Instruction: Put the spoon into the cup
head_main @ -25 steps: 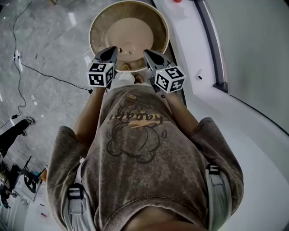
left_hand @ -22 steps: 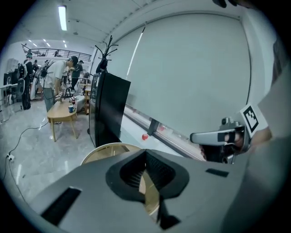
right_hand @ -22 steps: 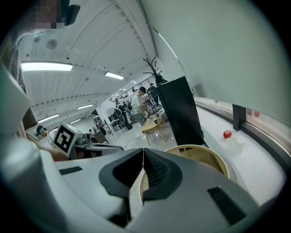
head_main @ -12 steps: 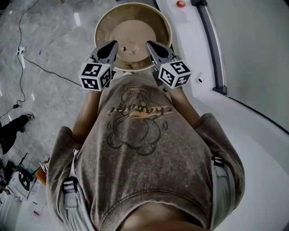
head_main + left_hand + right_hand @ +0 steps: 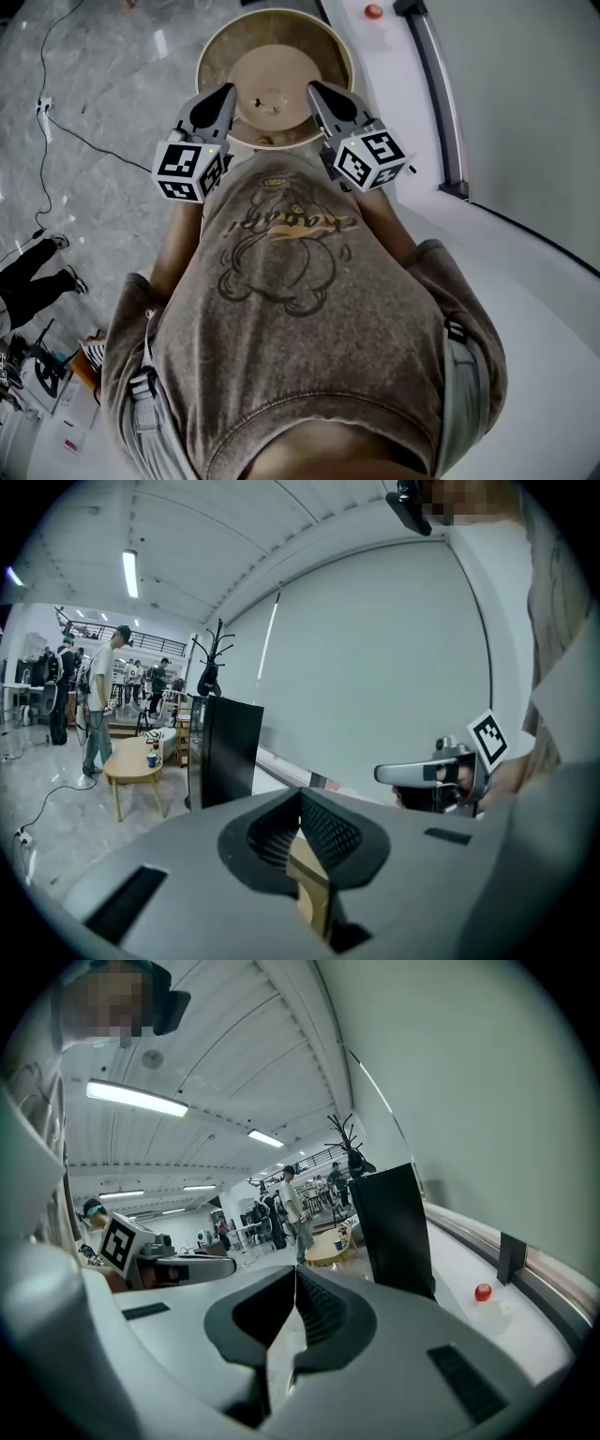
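In the head view both grippers hang in front of the person's chest, above the near rim of a round wooden table. My left gripper and right gripper both point away from the body, side by side and apart. Each has its jaws together with nothing between them, as the left gripper view and the right gripper view show. A small pale thing lies at the table's middle and another at its near edge; whether either is the spoon or the cup I cannot tell.
A white curved ledge with a red knob runs along the right. A cable crosses the marble floor at left. The left gripper view shows a black panel, a low wooden table bearing a blue cup, and people standing beyond.
Both grippers have risen towards the head camera and look larger. The left one has drifted left, widening the gap between them. Their jaws stay together.
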The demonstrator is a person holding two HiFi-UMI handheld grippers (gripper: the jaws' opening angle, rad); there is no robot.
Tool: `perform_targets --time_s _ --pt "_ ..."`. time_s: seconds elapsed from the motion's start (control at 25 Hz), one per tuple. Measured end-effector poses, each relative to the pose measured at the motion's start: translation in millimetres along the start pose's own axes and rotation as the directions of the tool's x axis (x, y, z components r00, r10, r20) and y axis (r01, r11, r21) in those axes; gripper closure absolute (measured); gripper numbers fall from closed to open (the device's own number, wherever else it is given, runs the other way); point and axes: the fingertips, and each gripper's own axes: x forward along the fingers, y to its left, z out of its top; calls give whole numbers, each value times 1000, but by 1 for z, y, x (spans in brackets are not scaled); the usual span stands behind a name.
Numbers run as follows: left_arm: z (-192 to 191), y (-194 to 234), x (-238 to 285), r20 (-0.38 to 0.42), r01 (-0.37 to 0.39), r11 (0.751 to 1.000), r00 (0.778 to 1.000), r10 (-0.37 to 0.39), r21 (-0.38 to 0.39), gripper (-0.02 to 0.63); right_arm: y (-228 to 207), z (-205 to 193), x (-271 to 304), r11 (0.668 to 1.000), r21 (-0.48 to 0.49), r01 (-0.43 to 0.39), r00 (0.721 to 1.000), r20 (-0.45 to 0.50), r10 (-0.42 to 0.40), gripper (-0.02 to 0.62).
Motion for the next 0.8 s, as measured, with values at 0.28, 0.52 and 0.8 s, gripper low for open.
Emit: perform_targets --time_s 0.28,0.52,0.8 --pt "2 -6 -1 16 13 1000 1000 -13 -11 588 5 1 0 1000 -16 -10 1000 5 11 575" --pt "3 2 -3 12 13 1000 1000 -13 -9 588 8 0 7 1000 -8 -8 1000 1 8 575" --pt "8 6 -4 19 8 1000 1000 -8 -22 588 11 0 11 1000 -5 1 1000 -1 -1 575"
